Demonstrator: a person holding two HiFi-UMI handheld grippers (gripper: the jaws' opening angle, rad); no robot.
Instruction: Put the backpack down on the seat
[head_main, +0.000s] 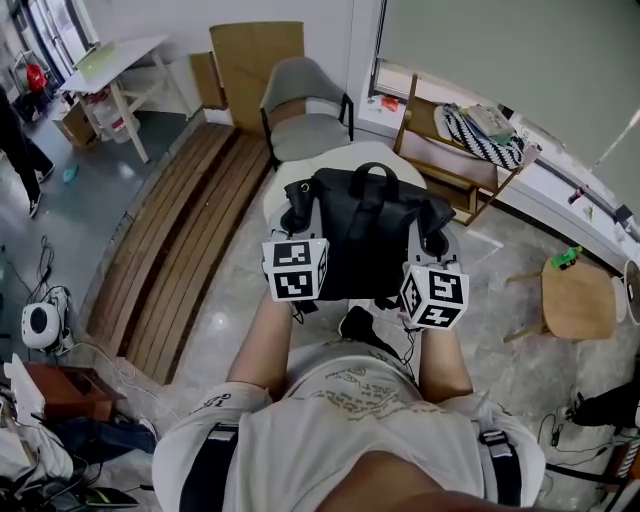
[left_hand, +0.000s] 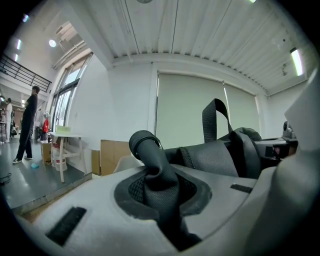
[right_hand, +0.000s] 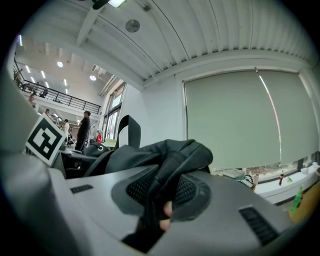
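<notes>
Left tongs: the left gripper (left_hand: 160, 192) has its jaws nearly together, clamped on a padded black strap (left_hand: 151, 159) that stands up out of the gap at 12 o'clock.
Right tongs: the right gripper (right_hand: 159, 202) is pinched the same way on a bunched fold (right_hand: 176, 172) of black fabric. A small pale patch shows low in the gap, and I cannot tell what it is.
Load: the backpack (head_main: 365, 235) hangs between the two grippers. In the head view the left one bites its 9 o'clock edge and the right one its 3 o'clock edge, and the top handle (head_main: 372, 172) arches free at 12.
Where it is: carried over a pale rounded seat (head_main: 288, 185), whose rim shows past the bag from 9 to 12 o'clock. Whether the bottom touches the seat is hidden.
Beyond: a grey chair (head_main: 305, 125) stands farther out at 12 o'clock (a second possible seat, though the pale one lies right under the bag).
Handling: judged soft and slack — the cloth creases where it is pinched, so the body will likely sag and slump once it is set down. It looks only part full and not heavy.
Hold: the straps and the top handle are probably the surest places to grip, being padded, stitched and hard to slip from. The smooth front panel looks slicker.
Care: lowering both sides evenly should land it flat and keep it from rolling off the rounded cushion.
</notes>
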